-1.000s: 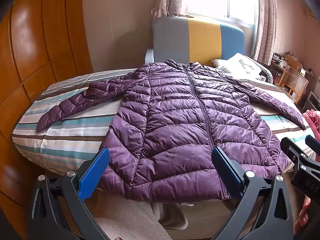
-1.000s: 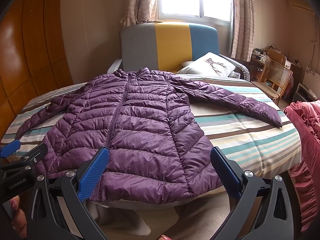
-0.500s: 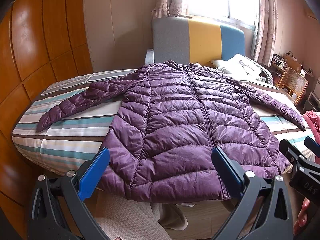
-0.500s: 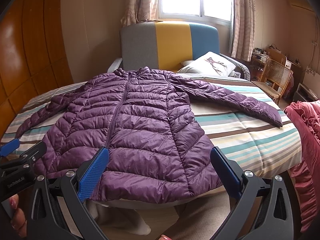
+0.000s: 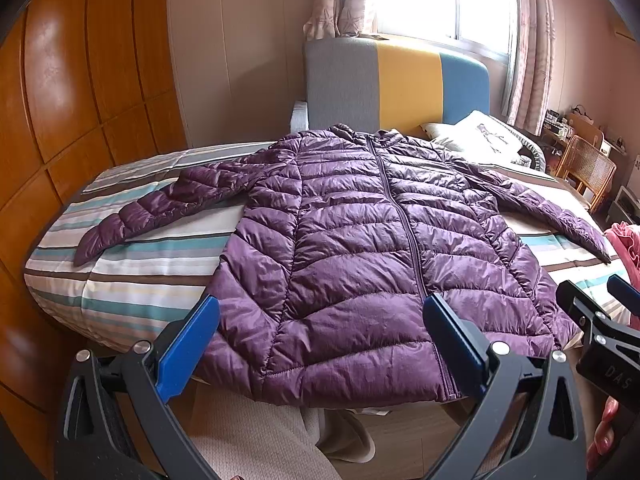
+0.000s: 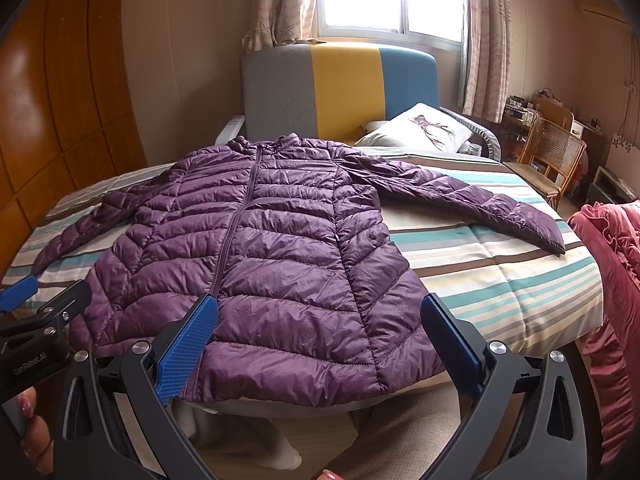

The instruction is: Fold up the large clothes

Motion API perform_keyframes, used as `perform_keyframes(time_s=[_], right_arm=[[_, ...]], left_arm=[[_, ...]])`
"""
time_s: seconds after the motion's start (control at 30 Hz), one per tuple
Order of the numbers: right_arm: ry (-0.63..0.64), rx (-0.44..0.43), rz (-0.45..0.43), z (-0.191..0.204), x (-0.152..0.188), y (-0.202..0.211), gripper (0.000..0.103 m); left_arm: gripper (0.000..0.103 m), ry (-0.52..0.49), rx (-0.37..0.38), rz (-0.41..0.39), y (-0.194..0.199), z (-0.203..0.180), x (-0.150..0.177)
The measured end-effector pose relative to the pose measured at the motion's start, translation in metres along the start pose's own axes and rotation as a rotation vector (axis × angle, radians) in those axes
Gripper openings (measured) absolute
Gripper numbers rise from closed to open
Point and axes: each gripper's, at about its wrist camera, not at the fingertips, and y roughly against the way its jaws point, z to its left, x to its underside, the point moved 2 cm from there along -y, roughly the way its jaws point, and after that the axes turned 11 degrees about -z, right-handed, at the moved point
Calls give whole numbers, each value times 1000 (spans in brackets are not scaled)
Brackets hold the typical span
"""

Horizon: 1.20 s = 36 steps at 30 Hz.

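A purple puffer jacket point(image 5: 360, 248) lies zipped and face up on the striped bed point(image 5: 132, 280), sleeves out toward 9 and 3 o'clock, its hem overhanging the near edge at 6 o'clock; my left tongs point(image 5: 320, 344) and right tongs point(image 6: 318, 344) both hover spread wide just short of that hem, holding nothing. I judge the slick, puffy shell could slip from a shallow pinch or slide off the bed when pulled. Compared with a second ago, almost nothing differs; the tongs have barely drifted.
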Motion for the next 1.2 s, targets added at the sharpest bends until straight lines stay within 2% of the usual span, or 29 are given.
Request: perform_keyframes(time_s=[0.63, 0.9, 1.1, 1.2], right_arm=[[5, 10, 6, -2, 2, 1, 100], [0, 37, -12, -8, -9, 2, 100], [8, 61, -15, -14, -16, -8, 100], [-1, 78, -11, -20, -21, -17, 100]], left_arm=[[101, -2, -3, 2, 1, 0, -1], [101, -27, -11, -28, 4, -5, -7], [101, 13, 24, -20, -5, 4, -10], [101, 36, 15, -23, -15, 12, -12]])
